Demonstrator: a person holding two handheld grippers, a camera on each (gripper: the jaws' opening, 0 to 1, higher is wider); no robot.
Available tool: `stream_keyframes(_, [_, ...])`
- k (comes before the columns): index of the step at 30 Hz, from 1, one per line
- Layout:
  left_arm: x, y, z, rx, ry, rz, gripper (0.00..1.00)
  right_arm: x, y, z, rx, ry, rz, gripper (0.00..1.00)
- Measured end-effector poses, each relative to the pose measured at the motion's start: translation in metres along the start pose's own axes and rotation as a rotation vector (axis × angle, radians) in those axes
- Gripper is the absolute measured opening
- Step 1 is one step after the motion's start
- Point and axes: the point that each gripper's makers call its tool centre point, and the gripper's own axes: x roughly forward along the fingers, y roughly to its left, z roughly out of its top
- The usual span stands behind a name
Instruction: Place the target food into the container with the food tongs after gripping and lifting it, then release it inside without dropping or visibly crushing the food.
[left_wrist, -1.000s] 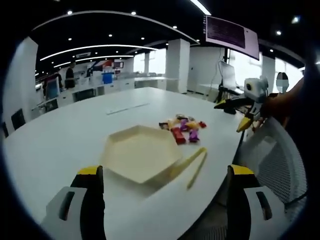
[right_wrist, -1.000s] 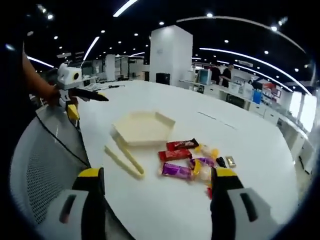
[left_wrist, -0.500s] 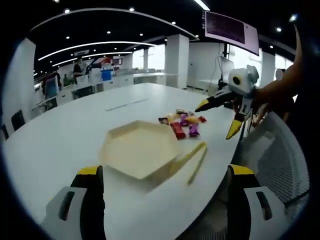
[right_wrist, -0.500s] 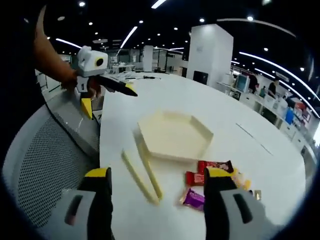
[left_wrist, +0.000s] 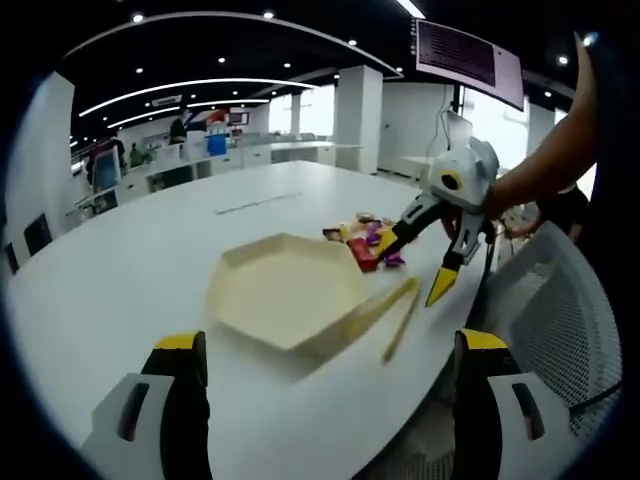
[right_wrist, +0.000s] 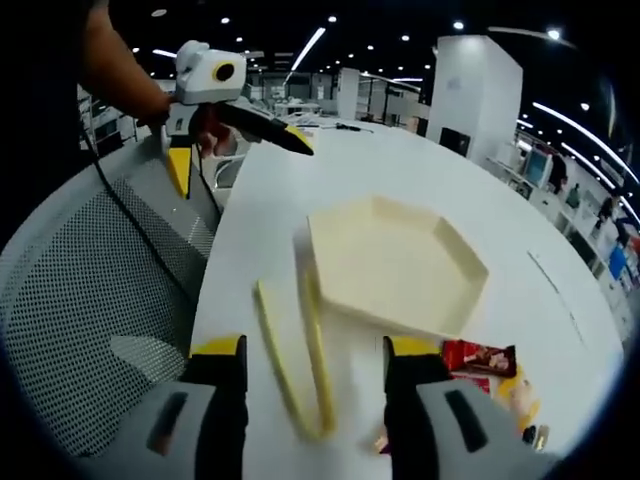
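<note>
A cream hexagonal container (left_wrist: 285, 290) sits on the white table (left_wrist: 130, 260). Pale yellow food tongs (left_wrist: 392, 312) lie beside it, and a pile of wrapped snacks (left_wrist: 365, 240) lies just beyond. My left gripper (left_wrist: 330, 342) hangs open before the table edge, well short of the container. My right gripper (left_wrist: 411, 270) hovers open above the tongs and snacks, gripping nothing. In the right gripper view, the tongs (right_wrist: 318, 350) lie between the open jaws of the right gripper (right_wrist: 315, 348), with the container (right_wrist: 395, 260) behind and a red snack (right_wrist: 480, 357) to the right. The left gripper (right_wrist: 240, 165) is open.
A grey mesh chair (right_wrist: 90, 290) stands against the table edge, and the same mesh chair (left_wrist: 560, 310) appears beside my right jaw in the left gripper view. A person's arm (left_wrist: 535, 175) holds the right gripper. Office desks and pillars fill the background.
The right gripper has come down and in toward the tongs, which now lie between its jaws. The left gripper has stayed roughly in place, still open.
</note>
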Motion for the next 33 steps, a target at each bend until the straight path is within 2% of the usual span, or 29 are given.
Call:
stream_keyframes(5, [0.000,-0.001,-0.001,0.005,0.005,-0.005,0.99,0.010,0.007,-0.006,-0.021,0.021,0.033,0.48])
stream_keyframes(11, [0.001,-0.006,-0.002,0.004,0.015,-0.027,0.99,0.019,0.012,-0.010,-0.060,0.051,0.057,0.37])
stream_keyframes(14, [0.001,-0.008,-0.003,0.006,0.016,-0.034,0.99,0.020,0.012,-0.018,-0.086,0.082,0.057,0.32])
stream_keyframes(15, [0.001,-0.009,-0.002,0.008,0.016,-0.039,0.99,0.020,0.013,-0.022,-0.077,0.098,0.060,0.31])
stream_keyframes(16, [0.001,-0.010,-0.003,0.009,0.018,-0.041,0.99,0.021,0.012,-0.018,-0.062,0.072,0.062,0.30])
stream_keyframes(19, [0.001,-0.011,-0.002,0.011,0.015,-0.047,0.99,0.021,0.009,-0.019,-0.064,0.086,0.048,0.25])
stream_keyframes(20, [0.001,-0.011,-0.003,0.007,0.016,-0.048,0.99,0.021,0.014,-0.020,-0.039,0.089,0.074,0.24])
stream_keyframes(23, [0.001,-0.011,-0.003,0.003,0.017,-0.050,0.98,0.022,0.011,-0.020,-0.040,0.091,0.058,0.23])
stream_keyframes(29, [0.002,-0.013,-0.004,0.009,0.024,-0.058,0.98,0.022,0.012,-0.020,-0.041,0.150,0.064,0.19])
stream_keyframes(30, [0.002,-0.013,-0.004,0.008,0.024,-0.058,0.98,0.022,0.013,-0.021,-0.031,0.163,0.063,0.18])
stream_keyframes(31, [0.002,-0.012,-0.004,0.005,0.023,-0.058,0.98,0.021,0.014,-0.021,0.031,0.174,0.065,0.17])
stream_keyframes(33, [0.002,-0.012,-0.004,0.002,0.021,-0.060,0.98,0.021,0.012,-0.021,0.022,0.171,0.063,0.16])
